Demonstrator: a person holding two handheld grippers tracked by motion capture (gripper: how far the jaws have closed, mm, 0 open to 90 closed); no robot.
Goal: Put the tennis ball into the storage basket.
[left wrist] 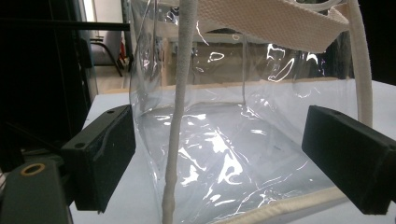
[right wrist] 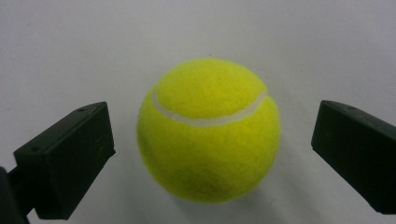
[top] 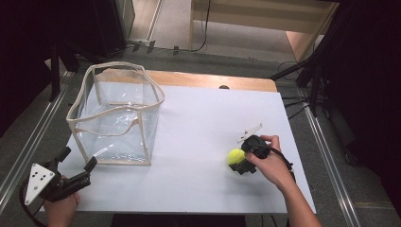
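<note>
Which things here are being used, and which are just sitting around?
In use: ball, right gripper open around it, clear bag, left gripper open by the bag.
Just around: wooden board under the white sheet, cables on the floor.

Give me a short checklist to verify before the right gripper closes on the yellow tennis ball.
1. Right gripper open, jaws on both sides of the yellow felt tennis ball: ok.
2. Ball centred between jaws: ok.
3. Ball resting on the white table: ok.
4. Clear plastic bag with cream trim upright, mouth open: ok.
5. Left gripper open, facing the bag's corner: ok.
6. Bag held steady: not ok, no contact yet.
</note>
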